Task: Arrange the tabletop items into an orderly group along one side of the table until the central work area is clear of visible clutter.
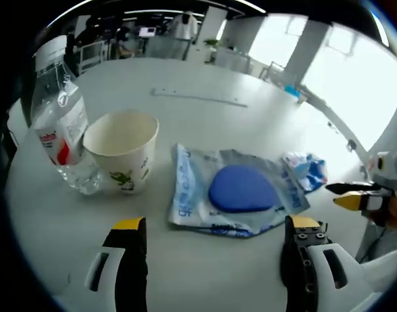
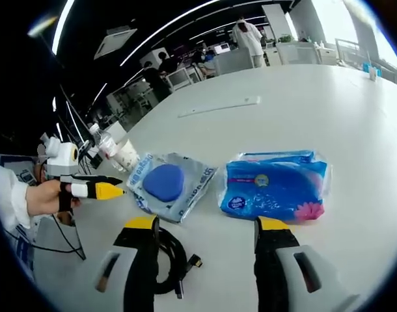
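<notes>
Table (image 1: pixel 218 78) with one cup (image 1: pixel 123 151), one bottle (image 1: pixel 58 123), two packets, one cable (image 2: pixel 176 260); both grippers wide open, empty.

White table (image 1: pixel 205 78): cup (image 1: pixel 123 149), bottle (image 1: pixel 60 120), packets (image 2: pixel 274 184)

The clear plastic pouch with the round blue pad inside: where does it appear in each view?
Left gripper view: clear plastic pouch with the blue pad, centre, right of the white paper cup.
Right gripper view: pouch, left of centre, beside the blue wipes pack.
Shared landmark: paper cup.
</notes>
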Motion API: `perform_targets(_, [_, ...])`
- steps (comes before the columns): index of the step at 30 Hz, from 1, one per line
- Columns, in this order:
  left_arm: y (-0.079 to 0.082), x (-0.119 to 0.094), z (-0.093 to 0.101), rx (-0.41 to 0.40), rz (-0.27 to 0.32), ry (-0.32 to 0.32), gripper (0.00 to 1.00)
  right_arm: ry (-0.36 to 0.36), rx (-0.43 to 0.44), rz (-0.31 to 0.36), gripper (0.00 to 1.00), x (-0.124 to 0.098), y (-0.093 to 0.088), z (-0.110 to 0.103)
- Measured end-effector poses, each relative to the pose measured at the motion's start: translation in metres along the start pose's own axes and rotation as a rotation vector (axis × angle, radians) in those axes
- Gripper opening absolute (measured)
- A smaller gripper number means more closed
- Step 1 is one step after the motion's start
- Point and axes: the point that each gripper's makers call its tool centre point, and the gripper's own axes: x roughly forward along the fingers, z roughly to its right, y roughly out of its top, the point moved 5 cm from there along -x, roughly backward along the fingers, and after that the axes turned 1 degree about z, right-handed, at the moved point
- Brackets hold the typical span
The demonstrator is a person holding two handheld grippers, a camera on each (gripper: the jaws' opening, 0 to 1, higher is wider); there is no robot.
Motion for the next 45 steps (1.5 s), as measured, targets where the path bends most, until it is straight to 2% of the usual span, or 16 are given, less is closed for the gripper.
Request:
perform_targets(14, [-0.002,0.012,-0.011,-0.051,-0.014,-0.001,0.78,0.053,0.021,-0.043,0.47,0.019,-0.004,-0.009])
perform_targets(17, [-0.002,0.013,-0.012,-0.056,-0.014,-0.009,0.73,0.066,0.033,-0.053,0.43,0.023,-0.005,-0.011])
perform_targets(20, [0.001,0.015,-0.013,-0.069,-0.007,-0.011,0.69,0.09,0.053,-0.052,0.35,0.028,-0.005,-0.015])
perform_targets(23, [0.002,0.018,-0.014,-0.07,-0.002,-0.011,0.66,0.094,0.047,-0.064,0.34,0.033,-0.007,-0.018])
perform_targets(26, [0.003,0.019,-0.012,-0.077,-0.005,-0.022,0.58,0.098,0.052,-0.077,0.33,0.038,-0.009,-0.019])
perform_targets(28, [0.002,0.018,-0.009,-0.095,-0.019,-0.031,0.49,0.096,0.052,-0.081,0.32,0.041,-0.009,-0.02])
perform_targets(29, [0.002,0.018,-0.01,-0.09,-0.015,-0.014,0.46,0.096,0.049,-0.08,0.31,0.042,-0.01,-0.021])
perform_targets(33, [-0.001,0.018,-0.013,-0.077,-0.02,-0.007,0.36,0.107,0.044,-0.1,0.25,0.049,-0.014,-0.026])
perform_targets(38, [-0.003,0.017,-0.019,-0.068,-0.032,0.016,0.25,0.071,0.023,-0.088,0.13,0.053,-0.013,-0.025])
perform_targets(41, [-0.006,0.017,-0.024,-0.049,-0.051,0.039,0.11,0.054,0.017,-0.078,0.03,0.053,-0.01,-0.023])
perform_targets(42, [-0.008,0.017,-0.029,-0.029,-0.062,0.062,0.05,0.047,0.021,-0.078,0.03,0.053,-0.01,-0.023])
perform_targets(45, [-0.006,0.016,-0.027,-0.039,-0.054,0.046,0.02,0.042,0.007,-0.077,0.02,0.055,-0.008,-0.022])
